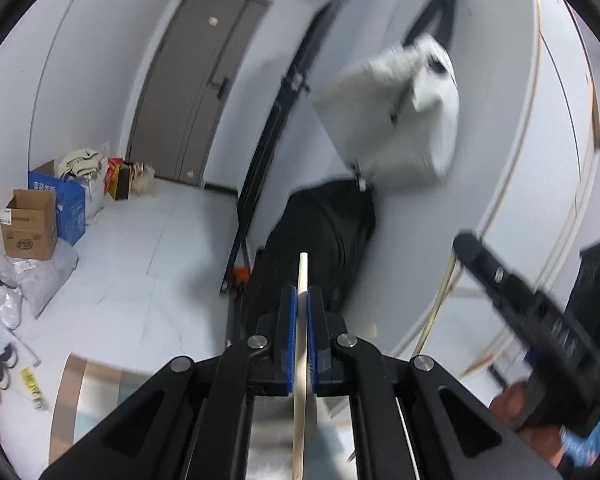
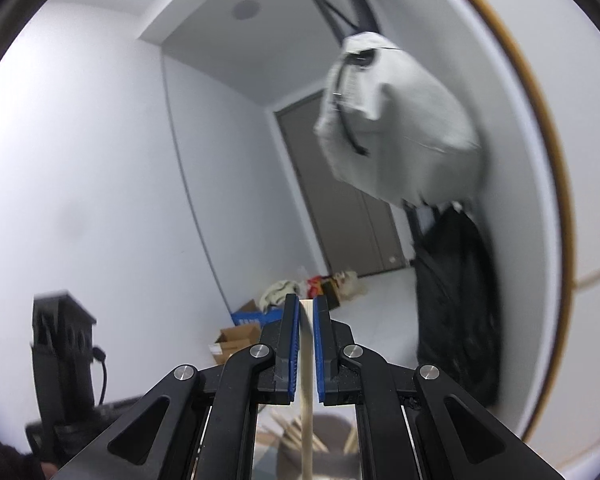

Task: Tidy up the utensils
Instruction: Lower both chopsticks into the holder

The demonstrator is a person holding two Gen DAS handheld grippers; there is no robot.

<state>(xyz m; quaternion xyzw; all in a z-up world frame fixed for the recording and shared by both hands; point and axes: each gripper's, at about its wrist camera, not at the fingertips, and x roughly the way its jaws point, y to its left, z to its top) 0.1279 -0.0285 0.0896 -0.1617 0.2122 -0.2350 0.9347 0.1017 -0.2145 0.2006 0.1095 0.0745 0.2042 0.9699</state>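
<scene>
My left gripper [image 1: 302, 300] pinches one pale wooden stick [image 1: 301, 360] between its blue pads, the tip poking past them. My right gripper [image 2: 306, 312] holds a second stick [image 2: 306, 380], its pads narrowly apart around it; I cannot tell whether both pads touch it. Below the right gripper sits a grey holder [image 2: 320, 452] with several more sticks; I cannot count them. Beyond hang a white bag [image 1: 400, 120] and a black bag [image 1: 320, 240] on the wall; two cardboard boxes [image 1: 30, 224] stand on the floor.

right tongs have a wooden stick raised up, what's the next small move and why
Probably lower the right tongs toward the grey holder seen just below them. They grip a pale wooden stick pointing up at the room, and the holder already has similar sticks in it. The left tongs also clamp a stick, so that one likely follows.
</scene>
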